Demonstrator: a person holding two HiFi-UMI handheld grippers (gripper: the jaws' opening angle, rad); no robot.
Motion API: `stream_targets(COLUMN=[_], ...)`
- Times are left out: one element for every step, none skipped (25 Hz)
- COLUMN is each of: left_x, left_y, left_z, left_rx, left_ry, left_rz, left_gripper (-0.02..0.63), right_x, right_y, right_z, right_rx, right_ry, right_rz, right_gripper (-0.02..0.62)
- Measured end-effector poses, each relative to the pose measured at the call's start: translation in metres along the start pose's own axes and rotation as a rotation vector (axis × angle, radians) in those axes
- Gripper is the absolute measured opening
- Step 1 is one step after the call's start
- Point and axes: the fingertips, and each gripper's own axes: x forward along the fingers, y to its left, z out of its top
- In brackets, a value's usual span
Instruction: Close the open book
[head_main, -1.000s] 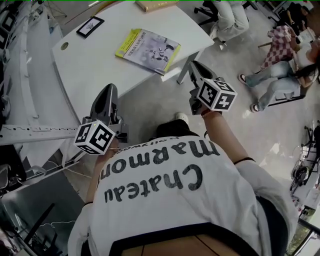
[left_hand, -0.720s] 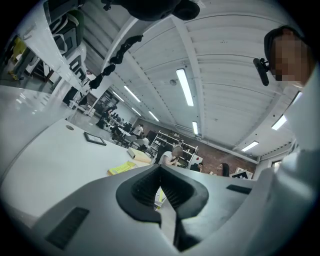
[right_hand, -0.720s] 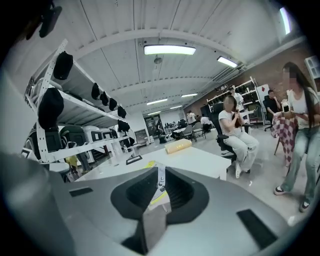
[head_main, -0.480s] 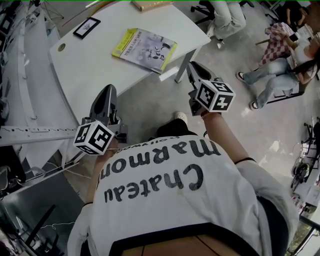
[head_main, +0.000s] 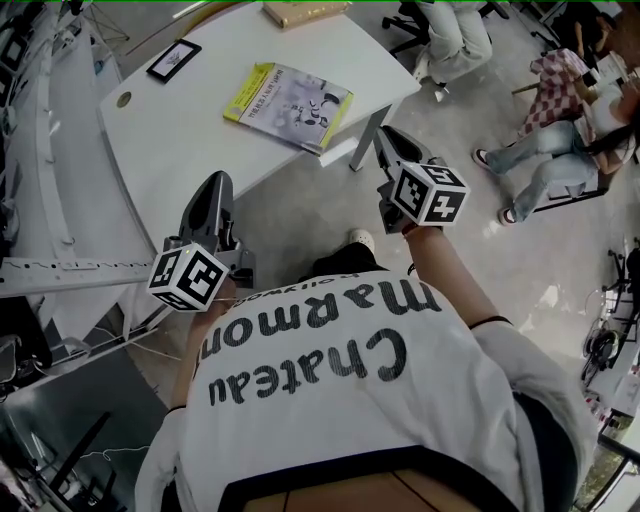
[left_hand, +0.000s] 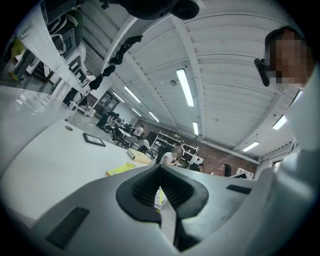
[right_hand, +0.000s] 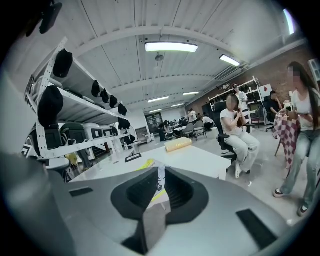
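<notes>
A book (head_main: 290, 105) with a yellow spine and a grey-white illustrated cover lies flat and closed on the white table (head_main: 180, 150), near its right edge. My left gripper (head_main: 218, 182) hangs in front of the table's near edge, short of the book, with its jaws shut and nothing between them. My right gripper (head_main: 386, 137) is off the table's right corner, over the floor, also shut and empty. In the left gripper view the book (left_hand: 120, 169) shows beyond the closed tips (left_hand: 161, 169). In the right gripper view the book (right_hand: 149, 164) lies just past the closed tips (right_hand: 161, 171).
A black-framed tablet (head_main: 173, 60) and a tan box (head_main: 305, 10) lie at the table's far side, and a round grommet (head_main: 124, 98) at its left. A table leg (head_main: 362, 150) stands by my right gripper. Seated people (head_main: 560, 120) are at the right, white shelving (head_main: 40, 160) at the left.
The head view has shifted slightly, so the table and book sit a little higher in the picture. Both grippers and the book keep their places.
</notes>
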Motion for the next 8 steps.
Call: stream_targets(left_x=[0.001,0.002,0.003,0.003,0.004,0.005,0.006,0.006], left_y=[0.0,-0.001,-0.001,-0.002,-0.002,-0.002,-0.002,-0.002], left_z=[0.0,0.0,0.0,-0.001,-0.001,-0.002,-0.003,-0.003], left_rx=[0.0,0.001,0.002,0.003,0.003,0.002,0.001,0.0], left_ry=[-0.001,-0.002,-0.002,-0.002,-0.002,-0.003,-0.003,-0.004], left_rz=[0.0,0.001,0.001,0.002,0.002,0.003,0.004,0.005], left_gripper=[0.023,0.023,0.023,0.023,0.023,0.023,0.023,0.023], right_x=[0.0,0.0,0.001,0.001,0.001,0.001,0.002,0.003], right_y=[-0.001,-0.003,-0.005,-0.007,-0.008,-0.01,-0.011,-0.012], right_z=[0.0,-0.001,-0.002,-0.002,-0.003,-0.003,-0.004,-0.004], right_rx=[0.0,0.001,0.003,0.004,0.005,0.005,0.006,0.006], right_ry=[0.002,0.004,0.005,0.006,0.006,0.007,0.008,0.008], right_rz=[-0.001,-0.003,-0.005,-0.006,-0.007,-0.007,-0.007,-0.007], right_gripper=[0.058,0.058,0.058,0.058,0.058,0.058,0.058,0.058])
